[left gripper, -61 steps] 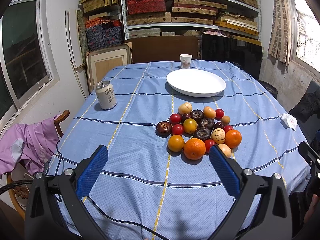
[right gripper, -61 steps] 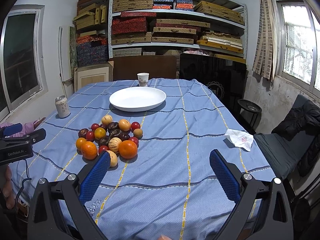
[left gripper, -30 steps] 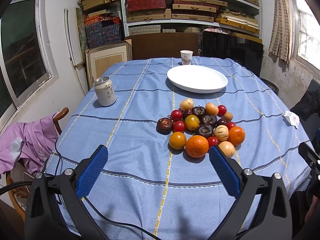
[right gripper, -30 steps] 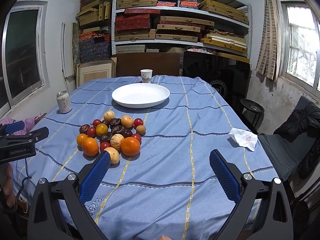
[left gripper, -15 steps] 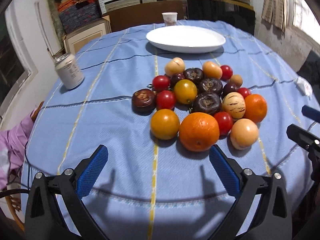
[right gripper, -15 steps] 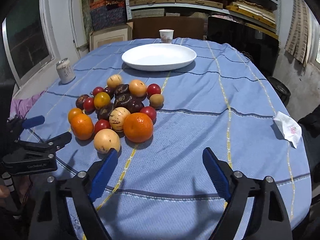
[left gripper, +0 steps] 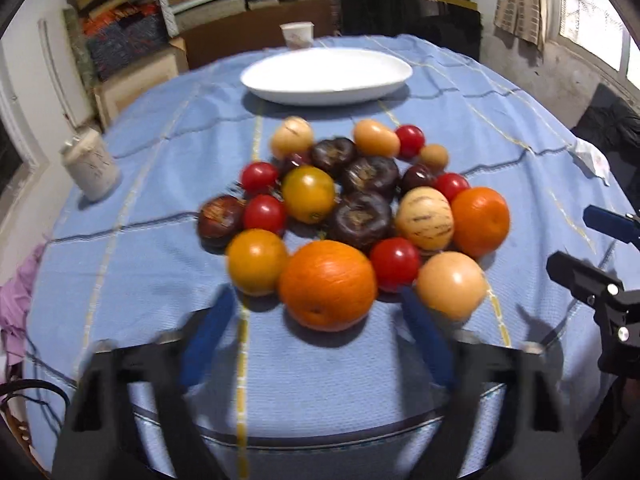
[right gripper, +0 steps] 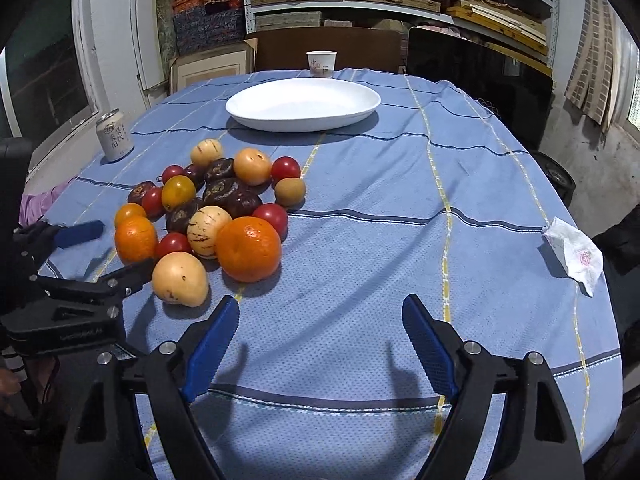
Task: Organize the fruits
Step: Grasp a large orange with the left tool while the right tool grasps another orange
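Observation:
A pile of several fruits lies on the blue tablecloth: a large orange (left gripper: 328, 285) at the front, a second orange (left gripper: 480, 221), a striped pale fruit (left gripper: 424, 218), dark purple fruits (left gripper: 360, 220), red tomatoes and yellow fruits. An empty white plate (left gripper: 326, 74) stands behind the pile. My left gripper (left gripper: 316, 312) is open, its fingers on either side of the large orange, just short of it. My right gripper (right gripper: 320, 320) is open and empty, right of the pile, near a tan fruit (right gripper: 180, 278) and the second orange (right gripper: 248, 249).
A drink can (right gripper: 115, 135) stands at the table's left side. A paper cup (right gripper: 321, 63) stands behind the plate. A crumpled tissue (right gripper: 574, 254) lies near the right edge. Shelves with boxes, a chair and a dark panel stand beyond the table.
Both grippers have moved forward and down toward the fruit pile. The left one now frames the large orange. Both stay open.

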Motion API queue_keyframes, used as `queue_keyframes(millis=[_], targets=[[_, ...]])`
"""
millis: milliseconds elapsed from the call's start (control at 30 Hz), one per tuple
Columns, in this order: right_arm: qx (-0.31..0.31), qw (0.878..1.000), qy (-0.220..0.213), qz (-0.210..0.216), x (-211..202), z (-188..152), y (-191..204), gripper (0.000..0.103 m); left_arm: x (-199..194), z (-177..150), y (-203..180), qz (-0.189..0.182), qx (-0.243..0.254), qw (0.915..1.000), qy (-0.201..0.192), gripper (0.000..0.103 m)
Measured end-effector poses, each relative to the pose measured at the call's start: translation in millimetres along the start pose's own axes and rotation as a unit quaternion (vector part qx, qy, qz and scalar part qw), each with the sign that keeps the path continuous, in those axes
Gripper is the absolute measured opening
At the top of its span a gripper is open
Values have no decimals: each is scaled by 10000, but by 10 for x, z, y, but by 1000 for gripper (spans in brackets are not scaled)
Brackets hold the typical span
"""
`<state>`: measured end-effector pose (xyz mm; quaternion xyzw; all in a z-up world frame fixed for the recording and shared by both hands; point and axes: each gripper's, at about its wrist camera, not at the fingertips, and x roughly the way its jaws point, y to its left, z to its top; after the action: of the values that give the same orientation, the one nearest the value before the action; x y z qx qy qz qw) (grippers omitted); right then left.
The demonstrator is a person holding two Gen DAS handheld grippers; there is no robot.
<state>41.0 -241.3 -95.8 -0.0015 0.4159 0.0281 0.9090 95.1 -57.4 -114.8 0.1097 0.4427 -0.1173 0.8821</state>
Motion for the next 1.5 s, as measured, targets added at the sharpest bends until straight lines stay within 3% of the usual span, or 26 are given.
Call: queue_keyframes(millis=[133, 233, 533, 900, 967, 1033, 1267, 1333, 1500], targets=[[-16, 10000, -16, 4, -3, -19, -11, 84, -15, -32, 50, -270, -150, 9995, -100, 66], [14, 10000, -19, 21, 1, -20, -20, 84, -29, -17, 63, -442, -183, 9987, -166, 47], [15, 10000, -21, 2, 16, -15, -23, 84, -52, -30, 91, -688, -220, 9970, -271, 46], [-111, 9987, 17, 494, 162, 296, 182, 80, -480, -73, 339, -410, -395, 9952, -795, 46], [-161, 9987, 107, 473, 260, 328, 252, 77, -492, -95, 361, -403, -381, 9953, -788, 46], [-201, 9984, 295, 448, 400, 349, 313, 68, -497, -123, 372, -402, -360, 9955, -784, 46], [-221, 9969, 440, 613, 538, 398, 427, 65, -468, -145, 439, -424, -411, 9952, -779, 46], [-249, 9962, 419, 726, 520, 391, 449, 45, -458, -147, 433, -427, -396, 9953, -777, 46], [-341, 9982, 197, 459, 425, 334, 427, 45, -463, -147, 431, -411, -423, 9950, -808, 46]])
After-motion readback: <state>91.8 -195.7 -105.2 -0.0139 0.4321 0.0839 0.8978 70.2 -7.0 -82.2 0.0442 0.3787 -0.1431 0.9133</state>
